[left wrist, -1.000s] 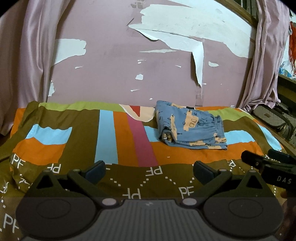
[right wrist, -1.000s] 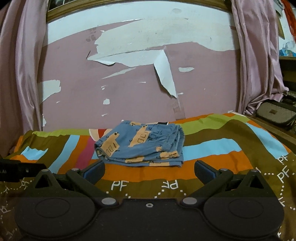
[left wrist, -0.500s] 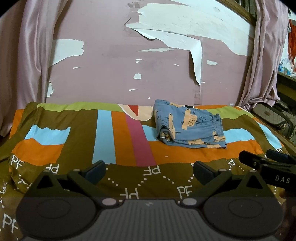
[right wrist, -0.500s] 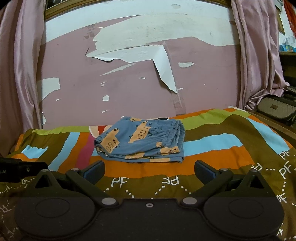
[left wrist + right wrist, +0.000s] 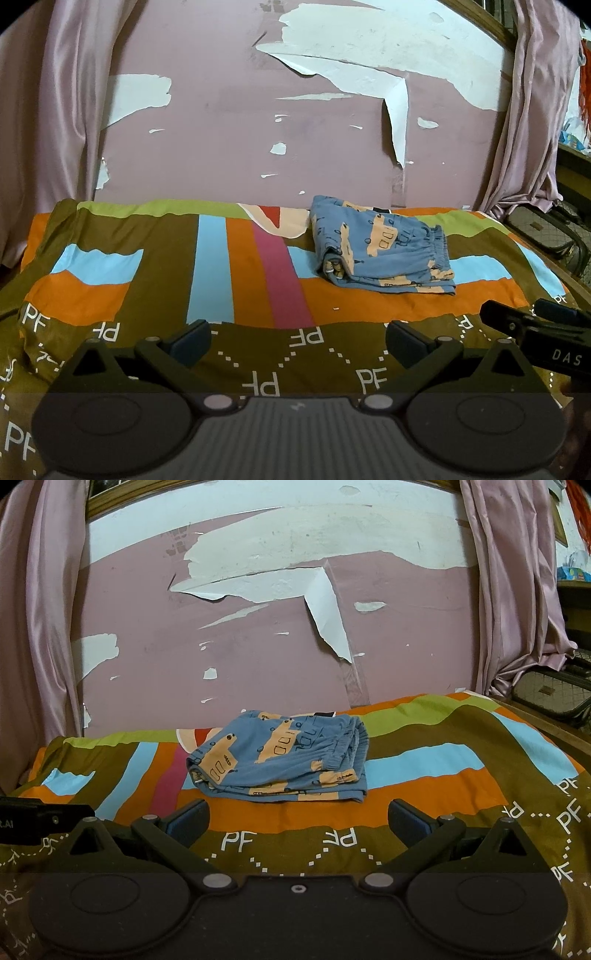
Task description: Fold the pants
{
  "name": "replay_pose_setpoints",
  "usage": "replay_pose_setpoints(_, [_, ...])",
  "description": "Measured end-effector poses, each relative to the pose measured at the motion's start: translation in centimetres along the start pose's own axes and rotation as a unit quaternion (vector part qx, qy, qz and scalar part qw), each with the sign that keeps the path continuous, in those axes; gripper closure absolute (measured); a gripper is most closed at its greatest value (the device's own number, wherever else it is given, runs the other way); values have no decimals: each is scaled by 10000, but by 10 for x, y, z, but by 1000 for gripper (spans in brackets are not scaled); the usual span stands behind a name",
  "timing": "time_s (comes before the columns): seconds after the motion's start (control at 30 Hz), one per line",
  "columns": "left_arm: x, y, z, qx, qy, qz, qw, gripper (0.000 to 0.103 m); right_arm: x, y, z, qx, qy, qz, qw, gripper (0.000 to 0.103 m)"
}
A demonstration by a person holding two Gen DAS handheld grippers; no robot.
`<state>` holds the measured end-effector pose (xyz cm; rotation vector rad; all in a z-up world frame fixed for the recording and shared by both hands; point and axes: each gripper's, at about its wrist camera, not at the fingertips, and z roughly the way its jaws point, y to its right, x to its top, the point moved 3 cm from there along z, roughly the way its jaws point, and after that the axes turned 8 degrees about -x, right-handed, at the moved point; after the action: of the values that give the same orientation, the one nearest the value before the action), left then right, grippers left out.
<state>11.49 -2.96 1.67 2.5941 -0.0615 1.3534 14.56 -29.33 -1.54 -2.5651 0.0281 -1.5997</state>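
Black jaws on my left gripper and right gripper gape wide, both empty. Beyond, the folded pants lie on the striped bedspread, long axis crosswise; they sit straight ahead of my right, rightward of my left.

The folded blue patterned cotton pants are lying on the striped multicoloured bedspread, toward its far edge and right of centre. Behind the bedspread the peeling pink plaster wall is standing, with pale pink satin curtains hanging at both sides.
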Motion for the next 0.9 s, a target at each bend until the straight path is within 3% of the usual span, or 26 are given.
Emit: replay_pose_setpoints(0.9, [0, -4, 0, 122, -7, -106, 9999, 0, -2, -4, -1, -33, 47, -108, 9999, 1])
